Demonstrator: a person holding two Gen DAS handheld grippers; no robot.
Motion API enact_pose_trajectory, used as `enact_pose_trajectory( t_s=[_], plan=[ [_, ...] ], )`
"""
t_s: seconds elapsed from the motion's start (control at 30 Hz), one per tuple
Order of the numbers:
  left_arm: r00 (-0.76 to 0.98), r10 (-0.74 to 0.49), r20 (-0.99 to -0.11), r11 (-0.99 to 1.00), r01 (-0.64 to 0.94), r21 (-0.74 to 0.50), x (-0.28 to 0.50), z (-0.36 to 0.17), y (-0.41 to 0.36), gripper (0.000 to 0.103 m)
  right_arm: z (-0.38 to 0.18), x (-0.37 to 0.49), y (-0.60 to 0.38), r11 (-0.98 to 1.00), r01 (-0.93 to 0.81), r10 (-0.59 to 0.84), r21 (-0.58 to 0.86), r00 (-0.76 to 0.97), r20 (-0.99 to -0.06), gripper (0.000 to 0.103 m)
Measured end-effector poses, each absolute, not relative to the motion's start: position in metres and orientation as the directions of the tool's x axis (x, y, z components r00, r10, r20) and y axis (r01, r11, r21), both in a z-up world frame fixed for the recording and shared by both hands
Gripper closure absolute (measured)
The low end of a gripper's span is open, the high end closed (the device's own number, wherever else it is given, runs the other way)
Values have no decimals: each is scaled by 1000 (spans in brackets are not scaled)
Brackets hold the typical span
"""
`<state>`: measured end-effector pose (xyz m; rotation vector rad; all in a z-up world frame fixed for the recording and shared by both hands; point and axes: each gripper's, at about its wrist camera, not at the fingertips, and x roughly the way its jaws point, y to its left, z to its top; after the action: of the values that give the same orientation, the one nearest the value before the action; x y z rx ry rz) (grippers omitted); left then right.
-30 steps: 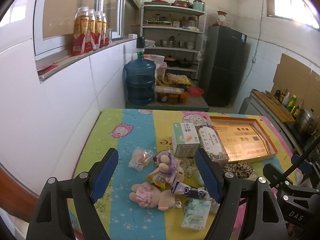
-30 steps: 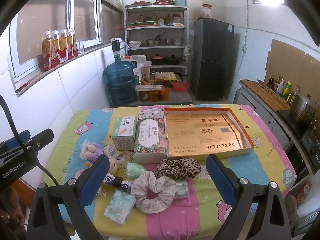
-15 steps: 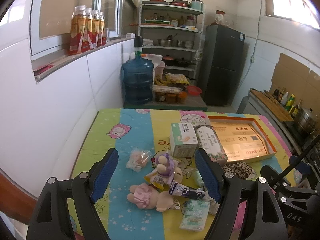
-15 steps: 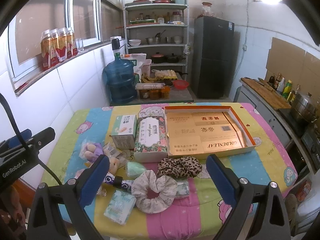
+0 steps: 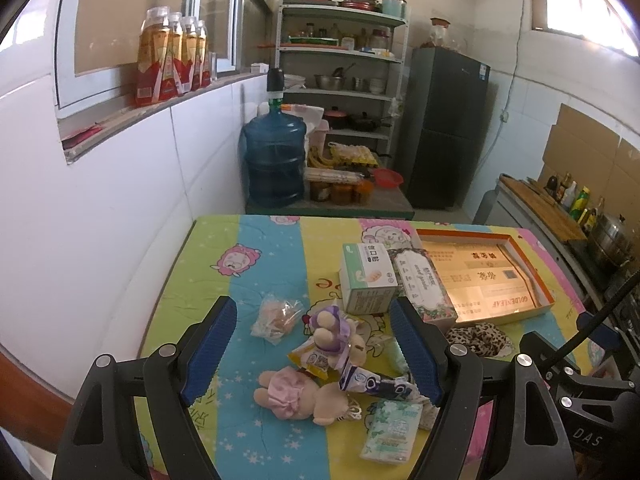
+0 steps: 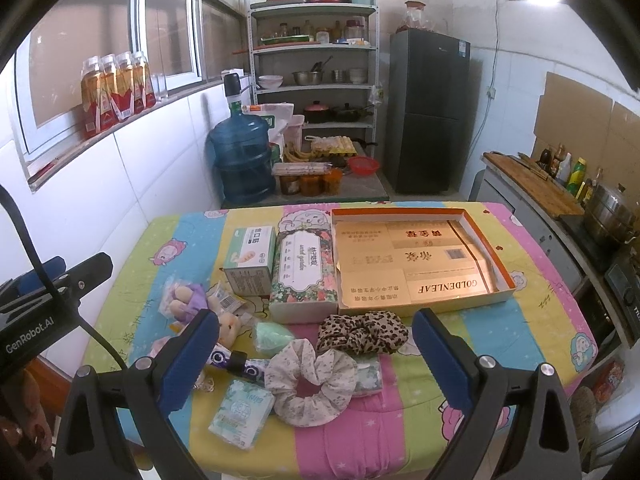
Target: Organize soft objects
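Soft things lie at the near end of the striped table. A pink plush doll (image 5: 298,396) and a purple plush doll (image 5: 334,332) lie between the fingers of my open, empty left gripper (image 5: 312,354). A floral scrunchie (image 6: 310,380) and a leopard scrunchie (image 6: 362,332) lie between the fingers of my open, empty right gripper (image 6: 316,356). A green tissue pack (image 6: 240,414), a mint sponge (image 6: 272,336) and a wrapped bun (image 5: 276,316) lie nearby. An open golden box (image 6: 420,258) sits beyond.
A green carton (image 6: 250,260) and a floral tissue box (image 6: 304,276) stand left of the golden box. The white wall (image 5: 100,220) runs along the table's left edge. A water jug (image 6: 242,160), shelves and a fridge (image 6: 430,112) stand beyond the table. A counter (image 6: 532,184) is on the right.
Both grippers have drifted slightly back and up, so the table looks a little farther away. Nothing on the table has moved.
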<state>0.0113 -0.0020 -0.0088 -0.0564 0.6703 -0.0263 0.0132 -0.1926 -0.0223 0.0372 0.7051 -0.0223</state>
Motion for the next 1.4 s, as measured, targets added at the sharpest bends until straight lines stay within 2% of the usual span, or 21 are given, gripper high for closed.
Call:
enact_pose_trajectory(
  t_s=[0.63,0.93,1.07,1.4],
  plan=[
    [764,-44,-643,998,3,-64,23,-24,4,23,-33,19,-200,999,37,-7,32,744,-668,5],
    [771,-71,-632,991,-16,-131,21,-49,27,23,-60,25,-212,998,29,17,52,704,-710,5],
    [767,-70,-638,990,-27,-140,24,-62,38,23,-75,33,-217,998,29,26,62,671,-741,11],
    [735,-90,-672,993,13,-120,86,-98,59,23,-93,61,-228,996,25,49,82,625,-779,12]
  ],
)
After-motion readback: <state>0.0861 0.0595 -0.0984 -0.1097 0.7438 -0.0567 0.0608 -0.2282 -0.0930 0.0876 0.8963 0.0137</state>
